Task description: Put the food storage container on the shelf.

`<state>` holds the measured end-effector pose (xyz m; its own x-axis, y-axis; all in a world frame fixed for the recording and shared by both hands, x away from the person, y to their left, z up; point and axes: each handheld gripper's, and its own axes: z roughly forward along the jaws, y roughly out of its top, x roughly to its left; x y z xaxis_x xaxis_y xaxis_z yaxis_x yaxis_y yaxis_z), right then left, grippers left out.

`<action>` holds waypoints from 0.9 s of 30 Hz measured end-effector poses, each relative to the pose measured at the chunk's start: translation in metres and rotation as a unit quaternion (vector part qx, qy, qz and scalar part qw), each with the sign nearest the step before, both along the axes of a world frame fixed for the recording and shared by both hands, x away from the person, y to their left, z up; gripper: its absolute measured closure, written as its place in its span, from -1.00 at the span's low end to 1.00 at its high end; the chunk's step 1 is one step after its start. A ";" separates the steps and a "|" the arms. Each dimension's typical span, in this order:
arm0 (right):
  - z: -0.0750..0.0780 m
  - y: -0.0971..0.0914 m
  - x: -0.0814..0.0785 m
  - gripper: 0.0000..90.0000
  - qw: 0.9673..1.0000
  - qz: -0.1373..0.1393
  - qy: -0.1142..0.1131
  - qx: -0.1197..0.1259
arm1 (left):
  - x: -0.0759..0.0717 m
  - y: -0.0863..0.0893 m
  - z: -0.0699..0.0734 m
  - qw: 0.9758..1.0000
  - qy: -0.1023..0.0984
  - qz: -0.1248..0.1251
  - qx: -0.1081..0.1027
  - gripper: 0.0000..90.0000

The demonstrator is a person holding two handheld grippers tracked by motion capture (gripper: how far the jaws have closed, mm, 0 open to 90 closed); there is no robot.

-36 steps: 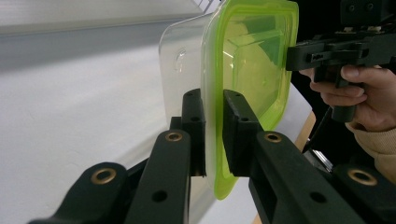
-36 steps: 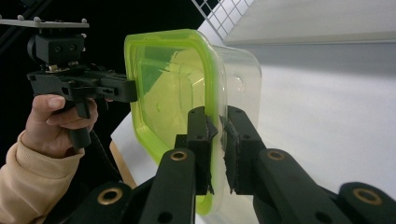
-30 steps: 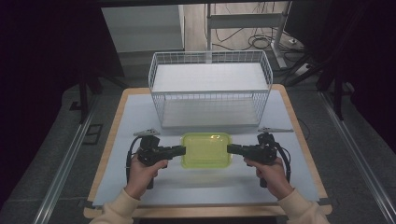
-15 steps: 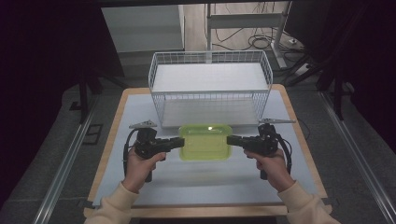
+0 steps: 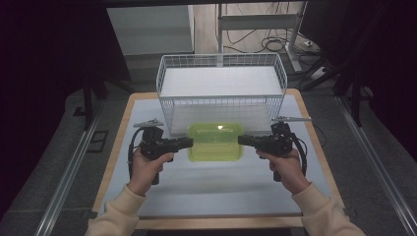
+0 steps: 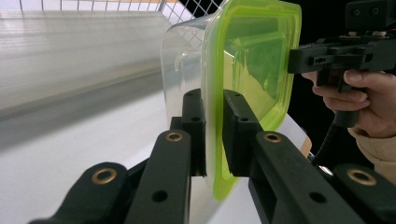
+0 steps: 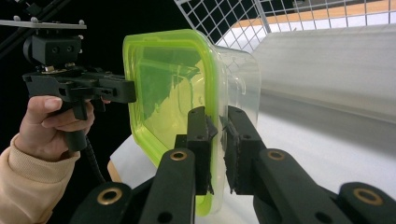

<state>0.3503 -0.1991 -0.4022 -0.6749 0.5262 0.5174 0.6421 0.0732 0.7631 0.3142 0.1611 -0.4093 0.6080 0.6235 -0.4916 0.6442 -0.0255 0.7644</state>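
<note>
A clear plastic container with a lime-green lid (image 5: 216,141) hangs in the air just in front of the white wire basket (image 5: 221,88). My left gripper (image 5: 189,142) is shut on the lid's left rim, and my right gripper (image 5: 242,140) is shut on its right rim. In the left gripper view the black pads (image 6: 194,122) clamp the green rim (image 6: 215,140), with the other hand's gripper (image 6: 336,51) on the far edge. The right gripper view has the pads (image 7: 239,140) pinching the container (image 7: 177,93), and the other hand's gripper (image 7: 79,86) holds the opposite side.
The wire basket stands at the back of the white tabletop (image 5: 211,187), with a pale sheet lying inside it. The table has a wooden edge (image 5: 115,147) and dark floor with metal rails on both sides.
Both hands have lifted the container off the table and carried it a little toward the basket. The grip of both grippers is unchanged.
</note>
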 end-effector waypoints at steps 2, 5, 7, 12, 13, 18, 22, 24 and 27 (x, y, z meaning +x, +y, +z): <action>0.001 0.000 0.001 0.81 1.000 -0.001 -0.001 0.001 | 0.001 0.000 0.001 1.000 -0.001 -0.001 0.000 0.80; 0.004 0.000 0.002 0.81 1.000 -0.002 -0.003 0.002 | 0.003 0.000 0.005 1.000 -0.005 -0.001 0.001 0.80; 0.007 -0.001 0.003 0.81 1.000 -0.003 -0.005 0.002 | 0.004 -0.001 0.009 1.000 -0.006 0.000 0.002 0.80; 0.016 -0.002 0.004 0.81 1.000 -0.006 -0.015 0.002 | 0.006 -0.003 0.017 1.000 -0.014 -0.001 0.002 0.80; 0.017 -0.002 0.005 0.81 1.000 -0.006 -0.017 0.003 | 0.006 -0.003 0.017 1.000 -0.014 -0.001 0.002 0.80; 0.026 -0.003 0.007 0.80 1.000 -0.009 -0.023 0.002 | 0.008 -0.005 0.026 1.000 -0.022 0.001 0.005 0.80; 0.030 -0.003 0.009 0.80 1.000 -0.012 -0.028 0.001 | 0.011 -0.006 0.032 1.000 -0.026 0.001 0.005 0.80; 0.034 -0.003 0.011 0.80 0.999 -0.013 -0.030 0.002 | 0.013 -0.006 0.035 1.000 -0.027 0.002 0.007 0.80; 0.038 -0.003 0.013 0.80 0.999 -0.014 -0.031 0.003 | 0.017 -0.006 0.040 1.000 -0.028 0.000 0.003 0.80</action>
<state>0.3637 -0.2024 -0.3644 -0.6912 0.5421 0.4779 0.5945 0.0506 0.8025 0.3308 0.1554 -0.3696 0.6344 0.6269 -0.4522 0.5999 -0.0304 0.7995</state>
